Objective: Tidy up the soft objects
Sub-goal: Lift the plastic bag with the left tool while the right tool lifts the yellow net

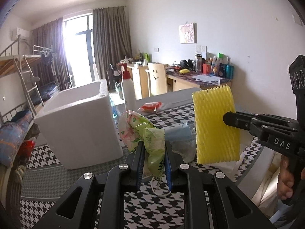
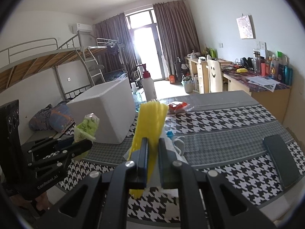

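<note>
My left gripper (image 1: 154, 148) is shut on a crumpled green and pink plastic bag (image 1: 142, 131) and holds it above the houndstooth table (image 1: 152, 208), just right of the white foam box (image 1: 80, 118). My right gripper (image 2: 152, 152) is shut on a yellow foam net sleeve (image 2: 150, 126), held upright above the table. The sleeve (image 1: 215, 126) and the right gripper (image 1: 227, 118) also show in the left wrist view. The bag (image 2: 85, 127) and the left gripper (image 2: 83, 145) show at the left of the right wrist view. The open-topped box (image 2: 106, 112) stands on the table's left.
A red packet (image 1: 151, 106) and a white pump bottle (image 1: 128, 87) are at the table's far side. Clear and blue plastic wrapping (image 1: 179, 135) lies mid-table. A dark phone-like slab (image 2: 280, 162) lies on the right. A bunk bed (image 2: 47, 64) is left, desks behind.
</note>
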A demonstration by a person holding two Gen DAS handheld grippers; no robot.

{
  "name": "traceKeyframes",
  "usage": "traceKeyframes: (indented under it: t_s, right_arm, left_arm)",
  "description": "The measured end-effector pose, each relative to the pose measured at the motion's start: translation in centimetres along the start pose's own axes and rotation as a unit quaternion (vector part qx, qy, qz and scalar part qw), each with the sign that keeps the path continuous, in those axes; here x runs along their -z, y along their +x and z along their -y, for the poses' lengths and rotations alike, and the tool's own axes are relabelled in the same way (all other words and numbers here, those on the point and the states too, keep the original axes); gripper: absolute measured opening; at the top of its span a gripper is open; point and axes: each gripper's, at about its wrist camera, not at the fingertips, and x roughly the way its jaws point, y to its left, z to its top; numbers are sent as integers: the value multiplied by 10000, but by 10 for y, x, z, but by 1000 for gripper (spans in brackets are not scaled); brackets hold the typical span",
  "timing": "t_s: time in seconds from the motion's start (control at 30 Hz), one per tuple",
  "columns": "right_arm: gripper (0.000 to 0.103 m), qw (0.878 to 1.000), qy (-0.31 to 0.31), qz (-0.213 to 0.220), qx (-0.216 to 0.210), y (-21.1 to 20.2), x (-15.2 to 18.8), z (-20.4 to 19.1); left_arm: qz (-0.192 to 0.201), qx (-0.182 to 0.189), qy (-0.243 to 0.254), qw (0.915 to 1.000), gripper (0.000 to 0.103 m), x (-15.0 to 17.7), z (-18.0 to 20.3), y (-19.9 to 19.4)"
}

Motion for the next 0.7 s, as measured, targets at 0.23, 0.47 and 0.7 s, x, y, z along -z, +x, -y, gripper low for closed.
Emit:
traceKeyframes:
  t_s: [0.23,0.47,0.7]
  right_arm:
    - [13,9999,-92,49,-23,5,-12,-4]
    - [13,9998,-143,131,13,9,-22,-5]
    - [13,9995,-216,200,79,15,-33,-6]
  left_arm:
    - [59,-62,-41,10000,21,-12,-8,4]
    - [138,-148,-84,9998,21,-25,-14,10]
    - [200,-227,-93,9995,21,-35,-15,15]
